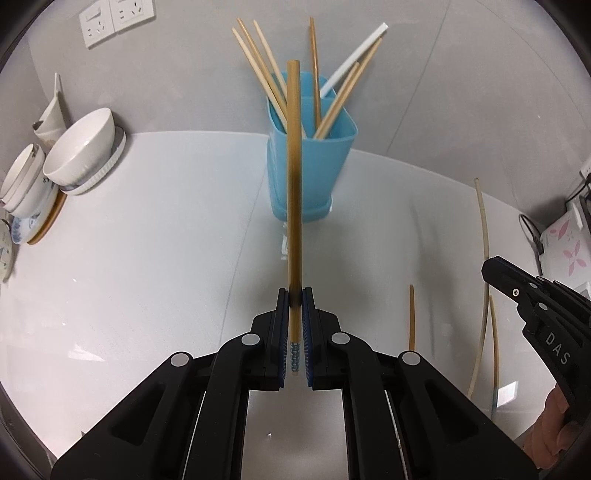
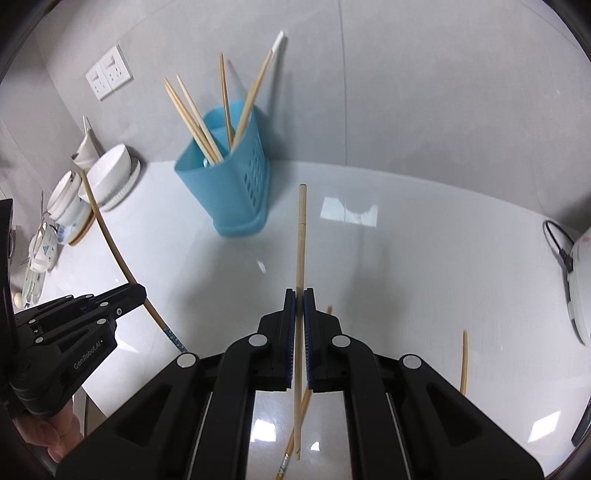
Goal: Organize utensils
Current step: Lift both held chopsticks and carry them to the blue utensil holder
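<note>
My left gripper (image 1: pixel 295 295) is shut on a brown chopstick (image 1: pixel 294 177) that points forward toward the blue utensil holder (image 1: pixel 308 162). The holder stands against the wall with several chopsticks in it. In the right wrist view the holder (image 2: pixel 229 184) is ahead to the left. My right gripper (image 2: pixel 299 295) is shut on a pale wooden chopstick (image 2: pixel 300 251) held above the white counter. The left gripper (image 2: pixel 110 299) and its chopstick (image 2: pixel 110 236) show at the left of that view. The right gripper's body (image 1: pixel 532 295) shows at the right of the left wrist view.
Loose chopsticks lie on the counter: one brown (image 1: pixel 412 317) and pale ones (image 1: pixel 484 258), another at the right (image 2: pixel 464 362), one under my right gripper (image 2: pixel 295 435). White bowls and plates (image 1: pixel 81 151) are stacked at the far left. Wall sockets (image 1: pixel 110 18) sit above. A white appliance (image 2: pixel 580 284) stands far right.
</note>
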